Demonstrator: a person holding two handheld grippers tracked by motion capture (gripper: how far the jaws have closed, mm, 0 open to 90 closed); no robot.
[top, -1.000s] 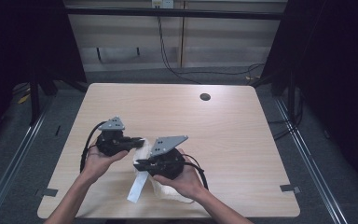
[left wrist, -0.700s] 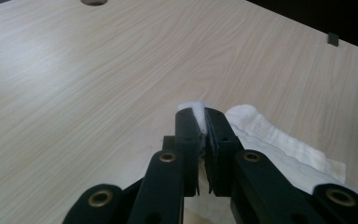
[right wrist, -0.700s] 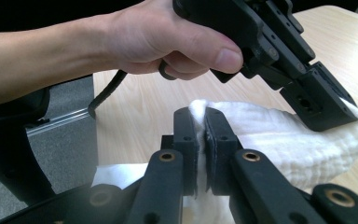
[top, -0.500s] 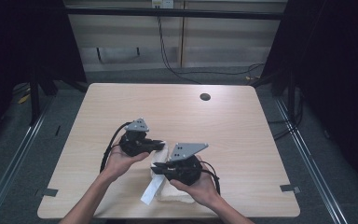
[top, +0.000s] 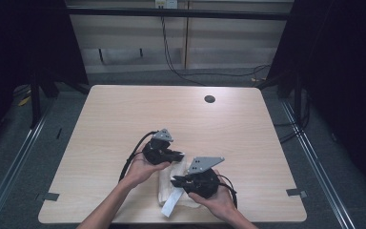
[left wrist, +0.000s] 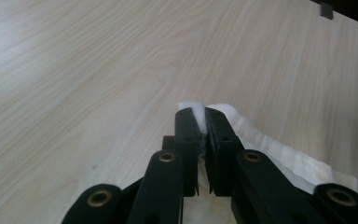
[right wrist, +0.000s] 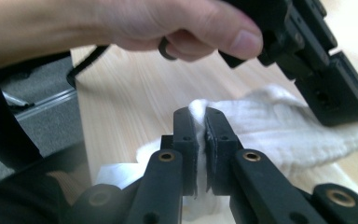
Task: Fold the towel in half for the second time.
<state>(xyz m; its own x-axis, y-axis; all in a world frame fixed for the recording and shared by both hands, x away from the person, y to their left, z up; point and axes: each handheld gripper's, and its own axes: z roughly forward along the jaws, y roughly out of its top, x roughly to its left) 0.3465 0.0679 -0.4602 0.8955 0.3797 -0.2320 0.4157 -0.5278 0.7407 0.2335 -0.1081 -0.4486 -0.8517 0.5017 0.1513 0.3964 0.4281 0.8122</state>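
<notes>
A white towel (top: 169, 183) lies bunched on the wooden table (top: 124, 119) near its front edge, between the two hands. My left gripper (top: 180, 156) is shut on one edge of the towel (left wrist: 261, 144), a fold pinched between its jaws (left wrist: 201, 123). My right gripper (top: 174, 181) is shut on another fold of the towel (right wrist: 279, 121), with cloth squeezed between its jaws (right wrist: 201, 122). In the right gripper view the left hand (right wrist: 135, 23) and its gripper's black body (right wrist: 317, 60) sit close above the towel. A white strip (top: 171, 202) of the towel hangs toward the table's front edge.
A small round dark hole (top: 209, 99) sits near the table's far edge. Bare wood stretches to the far side and to both sides of the hands. Dark metal rails (top: 14, 162) run along the floor on either side of the table.
Both hands have moved to the right and lower with the towel pinched in both grippers. The towel now rests bunched on the table between them.
</notes>
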